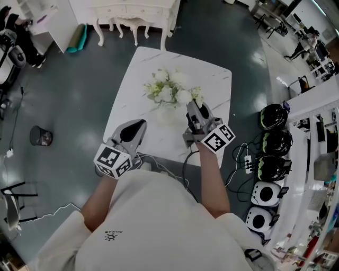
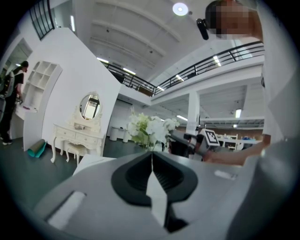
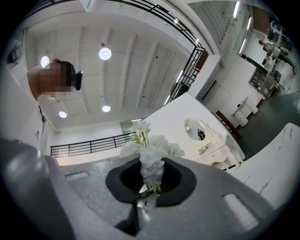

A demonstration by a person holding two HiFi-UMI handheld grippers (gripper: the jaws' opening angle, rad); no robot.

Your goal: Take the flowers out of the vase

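Note:
A bunch of white flowers [image 1: 168, 89] stands on the white marble table [image 1: 132, 95]; the vase beneath it is hard to make out. My right gripper [image 1: 189, 104] is at the bunch's right side, shut on the stem of a white flower [image 3: 152, 158] that rises upright from its jaws [image 3: 145, 190]. That flower's head [image 1: 184, 96] shows just beyond the fingertips. My left gripper [image 1: 142, 123] hovers over the table's near left part, apart from the bunch, its jaws shut with nothing between them. In the left gripper view [image 2: 151, 155] the flowers [image 2: 147, 129] and the right gripper [image 2: 187, 143] lie ahead.
A white dressing table [image 1: 132, 13] stands beyond the marble table. Several helmets [image 1: 273, 116] line a rack at the right, with a power strip [image 1: 248, 164] and cables on the dark floor. A small round object [image 1: 41, 136] sits on the floor at the left.

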